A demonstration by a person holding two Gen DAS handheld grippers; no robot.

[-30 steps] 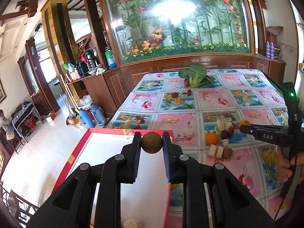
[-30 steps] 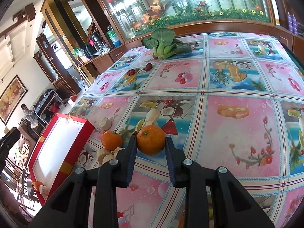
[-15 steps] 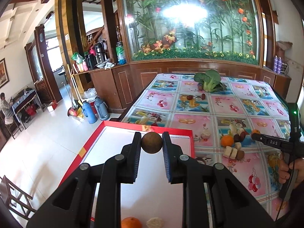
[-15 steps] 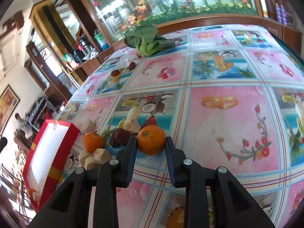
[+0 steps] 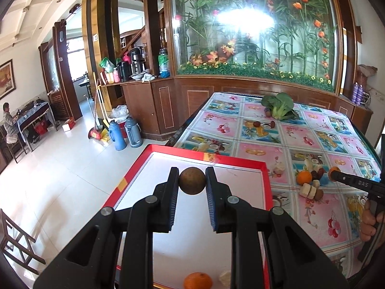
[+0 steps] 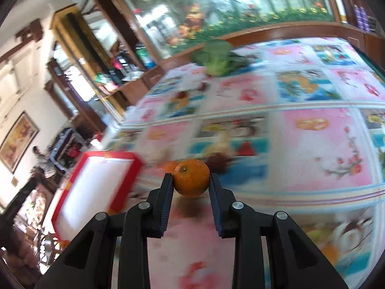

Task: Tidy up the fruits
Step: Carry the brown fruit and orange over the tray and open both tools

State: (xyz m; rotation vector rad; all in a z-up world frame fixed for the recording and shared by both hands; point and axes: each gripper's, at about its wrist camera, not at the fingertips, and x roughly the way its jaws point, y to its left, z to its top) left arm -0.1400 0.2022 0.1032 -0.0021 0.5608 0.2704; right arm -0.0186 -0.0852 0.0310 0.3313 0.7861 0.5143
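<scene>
While your left gripper (image 5: 192, 184) hangs above the red-rimmed tray (image 5: 266, 187), its fingers are clamped narrowly on a small round brown fruit (image 5: 192, 180), which sits right at the fingertips and is lifted clear of the tray's white floor. Near the tray's close edge you already have a mandarin (image 5: 197, 280) lying on that white floor, with a pale chunk of fruit (image 5: 225, 278) just beside it.

Your right gripper (image 6: 191, 184) is pinched on a second mandarin (image 6: 191, 177), stem end turned toward the camera, held off the patterned tablecloth (image 6: 320, 149). That view is smeared with motion blur, so you can make out little behind the fruit beyond a dark reddish shape and a hint of orange. From the left wrist view, you see this same gripper (image 5: 333, 174) reaching in from the right edge, your hand (image 5: 369, 219) wrapped round its handle.

On the cloth, between the tray and that gripper, sits the loose pile: another mandarin (image 5: 304, 177), dark red dates (image 5: 317, 174), pale cut pieces (image 5: 309, 190) and a brown fruit (image 5: 319, 193) touching them. One more pale chunk (image 5: 279, 167) lies alone just beside the tray's far corner. Well apart, near the table's far end, a leafy green vegetable (image 5: 279, 104) rests on the cloth.
</scene>
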